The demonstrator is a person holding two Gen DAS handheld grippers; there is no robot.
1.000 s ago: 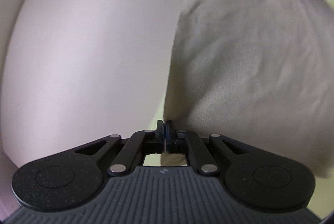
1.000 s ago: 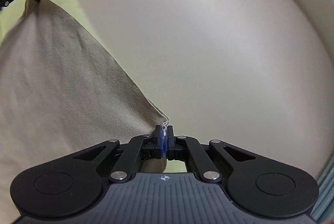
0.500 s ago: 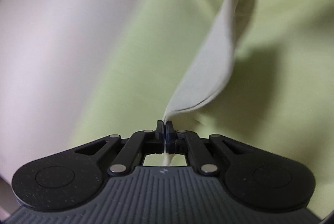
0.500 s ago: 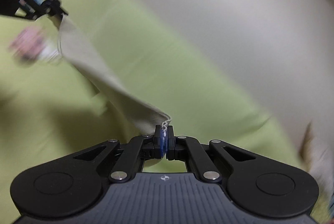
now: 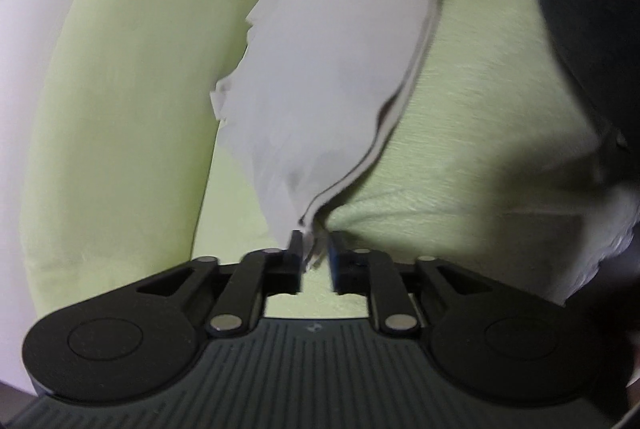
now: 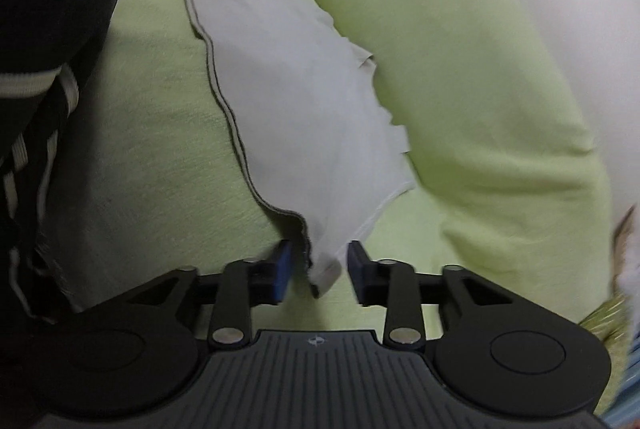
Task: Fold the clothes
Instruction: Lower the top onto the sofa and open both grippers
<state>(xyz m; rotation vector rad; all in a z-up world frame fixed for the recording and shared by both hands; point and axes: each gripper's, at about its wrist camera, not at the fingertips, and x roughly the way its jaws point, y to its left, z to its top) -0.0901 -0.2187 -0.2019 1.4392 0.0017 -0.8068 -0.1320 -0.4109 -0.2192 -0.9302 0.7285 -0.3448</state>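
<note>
Cloth (image 5: 328,77) flat, beige, frayed edge

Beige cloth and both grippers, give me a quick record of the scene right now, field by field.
garment: beige cloth, lying on the green bedding
left gripper: open, a cloth corner between its jaws
right gripper: open, the other cloth corner between its jaws
cloth edge: dark seam along one side
beside the cloth: dark striped garment, apart from the cloth
behind: pale wall
</note>
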